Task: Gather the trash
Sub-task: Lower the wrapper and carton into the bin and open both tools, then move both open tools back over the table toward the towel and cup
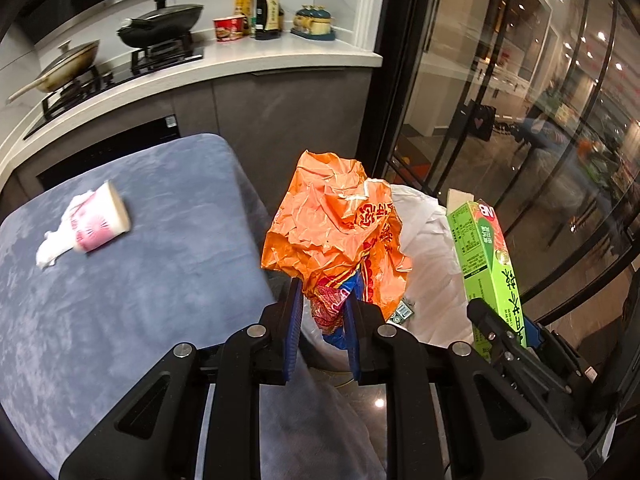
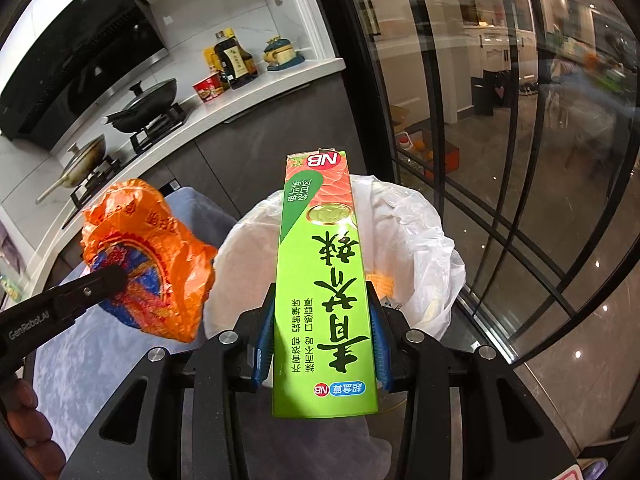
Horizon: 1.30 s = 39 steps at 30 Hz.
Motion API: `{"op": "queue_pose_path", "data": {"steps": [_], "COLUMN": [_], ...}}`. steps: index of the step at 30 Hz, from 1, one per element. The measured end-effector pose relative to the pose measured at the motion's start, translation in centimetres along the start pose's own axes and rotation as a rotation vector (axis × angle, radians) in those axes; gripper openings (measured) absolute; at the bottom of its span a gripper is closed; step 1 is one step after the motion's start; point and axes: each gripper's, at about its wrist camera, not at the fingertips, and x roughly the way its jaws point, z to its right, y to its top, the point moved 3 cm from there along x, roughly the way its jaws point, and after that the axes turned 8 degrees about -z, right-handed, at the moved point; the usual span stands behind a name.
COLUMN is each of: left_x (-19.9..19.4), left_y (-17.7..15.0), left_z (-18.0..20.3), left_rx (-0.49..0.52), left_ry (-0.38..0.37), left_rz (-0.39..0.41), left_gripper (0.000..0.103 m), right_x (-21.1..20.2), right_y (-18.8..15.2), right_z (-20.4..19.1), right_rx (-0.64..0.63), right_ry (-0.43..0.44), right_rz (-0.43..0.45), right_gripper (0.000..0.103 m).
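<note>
My left gripper (image 1: 323, 300) is shut on a crumpled orange snack wrapper (image 1: 336, 232) and holds it up beside the table edge, near the bin. The wrapper also shows in the right wrist view (image 2: 152, 256). My right gripper (image 2: 322, 332) is shut on a long green carton (image 2: 324, 292) and holds it over the trash bin (image 2: 424, 240), which has a white liner. The carton (image 1: 486, 264) and the bin (image 1: 428, 264) also show in the left wrist view. A pink and white paper cup (image 1: 100, 220) lies on its side with a crumpled tissue (image 1: 50, 250) on the blue table (image 1: 160, 300).
A kitchen counter (image 1: 280, 56) stands behind the table with a stove, two pans, bottles and a red bowl. Glass doors (image 2: 500, 160) with black frames rise to the right of the bin. Some trash lies inside the bin.
</note>
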Motion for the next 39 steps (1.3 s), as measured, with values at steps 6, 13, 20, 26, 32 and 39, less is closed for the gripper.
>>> {"op": "queue_pose_path", "data": {"steps": [6,13,20,26,32,39], "left_x": [1.9,3.0,2.6,1.5,-0.5,-3.0], "left_y": [0.5,1.1,1.4,1.4,1.2,0.2], "left_z": [1.2,1.6,0.7,-2.0,-6.3,-13.9], "left_rx": [0.01,0.017,-0.011,-0.069,-0.127,-0.22], "left_ry": [0.003,0.004,0.0,0.015,0.049,0.123], "left_rz": [-0.014,-0.015,-0.003,0.013,0.044,0.081], "left_gripper": [0.022,0.048,0.049,0.058,0.062,0.07], "right_x": [1.7,2.2,1.6,0.4,-0.5,-0.3], "right_y": [0.5,1.1,1.2,1.7,1.9,1.3], "right_z": [0.8,1.1,0.8,-0.8,-4.6,-11.3], "right_rx": [0.02,0.043,0.038,0.014,-0.04,-0.142], "right_ry": [-0.004,-0.002,-0.008,0.006,0.049,0.097], "right_rz": [-0.013,0.001,0.023,0.049,0.068,0.068], "right_gripper": [0.039,0.044,0.05,0.055,0.058,0.07]}}
